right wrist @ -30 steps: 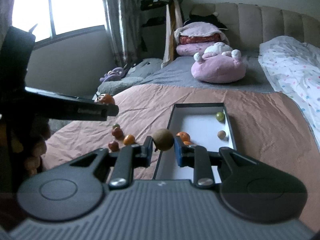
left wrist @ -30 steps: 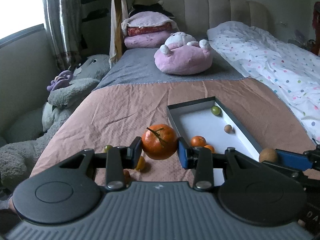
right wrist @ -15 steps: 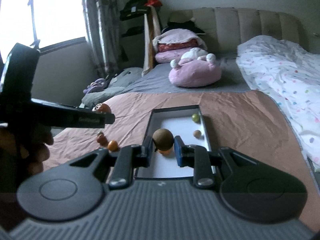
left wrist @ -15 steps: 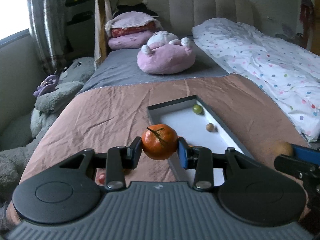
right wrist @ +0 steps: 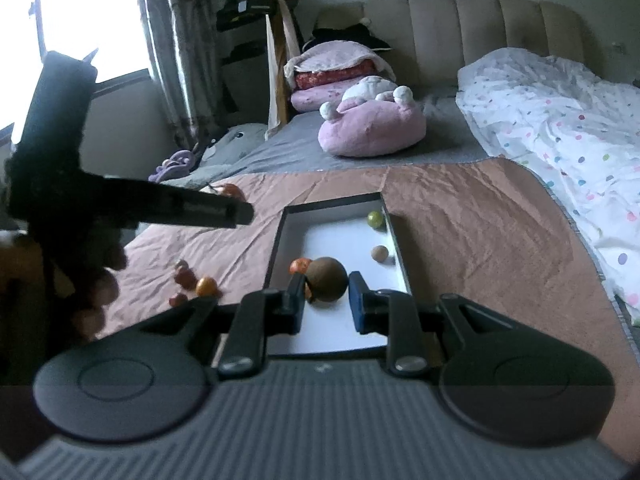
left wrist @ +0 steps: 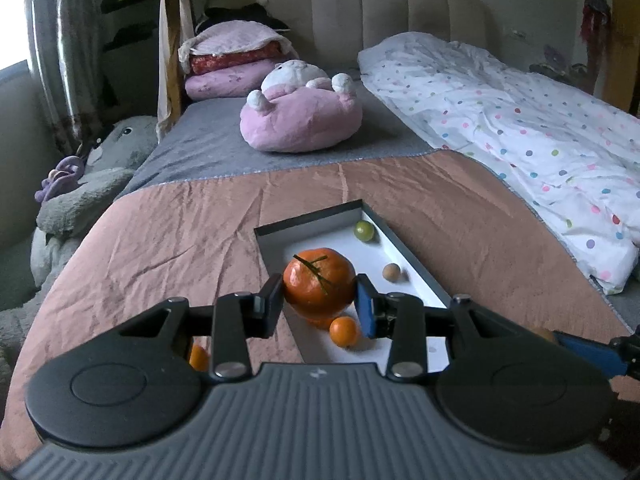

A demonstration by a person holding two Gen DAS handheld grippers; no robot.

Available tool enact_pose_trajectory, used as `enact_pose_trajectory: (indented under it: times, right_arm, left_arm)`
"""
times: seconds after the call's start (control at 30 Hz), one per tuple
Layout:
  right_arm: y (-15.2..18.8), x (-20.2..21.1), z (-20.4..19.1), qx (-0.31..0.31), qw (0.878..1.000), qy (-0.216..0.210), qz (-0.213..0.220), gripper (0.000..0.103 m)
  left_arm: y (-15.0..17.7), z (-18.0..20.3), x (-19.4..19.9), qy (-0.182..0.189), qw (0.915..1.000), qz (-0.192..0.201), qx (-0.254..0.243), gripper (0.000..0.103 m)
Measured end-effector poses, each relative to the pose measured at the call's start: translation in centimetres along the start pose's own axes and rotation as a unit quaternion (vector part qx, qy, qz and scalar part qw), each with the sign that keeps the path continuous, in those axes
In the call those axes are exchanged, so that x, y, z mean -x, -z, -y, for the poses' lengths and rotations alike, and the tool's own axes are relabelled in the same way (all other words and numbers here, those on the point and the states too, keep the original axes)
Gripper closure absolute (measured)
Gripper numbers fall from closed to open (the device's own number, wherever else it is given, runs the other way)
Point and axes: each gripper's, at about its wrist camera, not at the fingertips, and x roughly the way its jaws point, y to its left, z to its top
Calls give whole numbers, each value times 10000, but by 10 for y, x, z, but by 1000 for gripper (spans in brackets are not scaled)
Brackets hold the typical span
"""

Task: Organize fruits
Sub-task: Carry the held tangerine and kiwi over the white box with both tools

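Both our grippers carry fruit above the shallow tray on the bed.

Our left gripper (left wrist: pixel 320 305) is clamped on a large orange tangerine (left wrist: pixel 319 287) with a green stem, held over the near end of the white-floored tray (left wrist: pixel 308 217). Our right gripper (right wrist: pixel 325 295) is closed on a round brown fruit (right wrist: pixel 327 279), also over the tray's near half. Inside the tray we see a green fruit (left wrist: pixel 364 231) in the far right corner, a small tan fruit (left wrist: pixel 391 272) near the right wall, and a small orange fruit (left wrist: pixel 343 331) below the tangerine. A few small red and orange fruits (right wrist: pixel 192 283) lie loose on the pinkish-brown bedspread (left wrist: pixel 180 240), left of the tray. A pink plush toy (left wrist: pixel 300 120) rests farther up the bed, well apart from the tray.
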Motion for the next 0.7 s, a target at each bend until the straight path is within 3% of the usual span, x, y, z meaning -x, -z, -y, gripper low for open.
enact_pose_trajectory:
  times: [0.7]
  right_arm:
    - [-14,-29,-18,156,9998,58,-143,77]
  left_arm:
    - [-19,-12,-17,176,9995,179,-180,59]
